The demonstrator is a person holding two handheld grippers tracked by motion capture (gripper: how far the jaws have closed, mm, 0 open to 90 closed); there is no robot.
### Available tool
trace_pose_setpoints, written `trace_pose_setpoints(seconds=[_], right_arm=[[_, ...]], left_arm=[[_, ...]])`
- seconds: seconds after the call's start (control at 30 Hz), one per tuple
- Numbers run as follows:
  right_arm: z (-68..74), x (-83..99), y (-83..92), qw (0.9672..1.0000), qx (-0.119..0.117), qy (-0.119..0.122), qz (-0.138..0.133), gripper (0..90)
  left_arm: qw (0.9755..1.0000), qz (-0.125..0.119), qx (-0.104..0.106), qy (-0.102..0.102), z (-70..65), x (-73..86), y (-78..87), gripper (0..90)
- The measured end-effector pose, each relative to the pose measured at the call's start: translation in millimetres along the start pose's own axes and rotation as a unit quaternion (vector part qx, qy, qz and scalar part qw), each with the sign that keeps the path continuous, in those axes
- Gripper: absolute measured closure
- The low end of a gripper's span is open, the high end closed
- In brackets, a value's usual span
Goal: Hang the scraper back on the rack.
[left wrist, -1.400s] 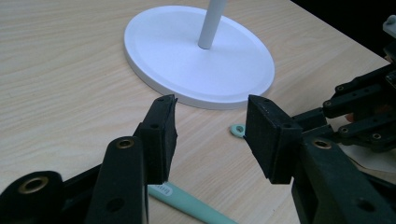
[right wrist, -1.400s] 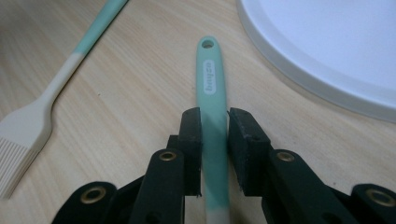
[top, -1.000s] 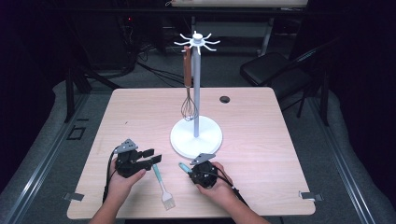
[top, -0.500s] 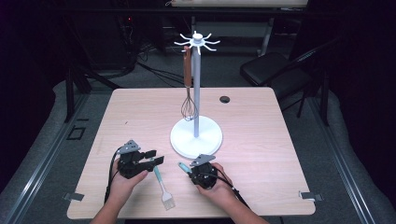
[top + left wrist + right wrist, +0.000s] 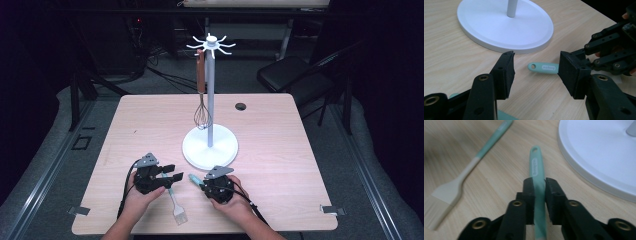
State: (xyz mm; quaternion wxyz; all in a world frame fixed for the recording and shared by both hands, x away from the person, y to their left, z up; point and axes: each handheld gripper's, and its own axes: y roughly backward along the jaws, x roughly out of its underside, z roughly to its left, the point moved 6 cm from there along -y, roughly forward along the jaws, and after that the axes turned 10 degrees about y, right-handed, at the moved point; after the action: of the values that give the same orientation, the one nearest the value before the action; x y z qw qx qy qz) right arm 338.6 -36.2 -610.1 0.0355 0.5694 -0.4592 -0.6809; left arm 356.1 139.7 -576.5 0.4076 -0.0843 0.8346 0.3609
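A: Two hand-held tools work at the near edge of a pale wooden counter point(image 5: 280, 150). What is the largest thing standing on it?

B: A white rack point(image 5: 210, 145) with a round base, a thin pole and hooked arms at its top; a whisk point(image 5: 201, 95) with a brown handle hangs from one arm, beside the pole.

A: And the tools?

B: The left tool point(image 5: 171, 176) sits just left of the base, its jaws apart and just now opening further, nothing pressed between them. In the left gripper view the pads point(image 5: 505, 70) frame bare wood, with the holed end of a green handle lying beyond them. The right tool point(image 5: 539, 185) has just been closing, and its jaws are clamped on that mint-green handle point(image 5: 537, 170), which lies level on the counter, its free end pointing toward the rack's base.

A: The smaller items?

B: A pastry brush point(image 5: 175, 202) with a green-and-white handle lies flat between the two hands, untouched; a small dark disc point(image 5: 241, 106) sits at the far side.
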Motion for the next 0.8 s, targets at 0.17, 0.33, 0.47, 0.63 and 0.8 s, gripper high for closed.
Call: trace_pose_setpoints(seconds=[0.17,0.33,0.47,0.63,0.8], right_arm=[[-2.5,-5.0,9.3,0.9999,0.002,-0.004,-0.015,90.0],[-6.3,6.0,8.9,0.9999,-0.004,-0.003,0.014,81.4],[-5.5,13.5,13.7,0.9997,-0.014,-0.006,0.021,78.2],[-1.7,26.8,27.0,0.9992,-0.021,0.014,0.032,78.3],[2.8,34.2,32.3,0.9984,-0.028,0.019,0.044,76.8]], left_arm=[[1.0000,0.003,0.003,-0.001,-3.4,1.0,-4.9,46.3],[1.0000,0.002,0.002,-0.002,-3.3,0.6,-3.3,46.4],[1.0000,0.003,0.000,0.001,-2.1,1.5,-4.3,46.5],[1.0000,0.004,-0.002,0.001,-2.4,1.7,-4.3,46.4],[1.0000,0.003,0.000,0.002,-2.6,1.8,-4.8,46.5]])
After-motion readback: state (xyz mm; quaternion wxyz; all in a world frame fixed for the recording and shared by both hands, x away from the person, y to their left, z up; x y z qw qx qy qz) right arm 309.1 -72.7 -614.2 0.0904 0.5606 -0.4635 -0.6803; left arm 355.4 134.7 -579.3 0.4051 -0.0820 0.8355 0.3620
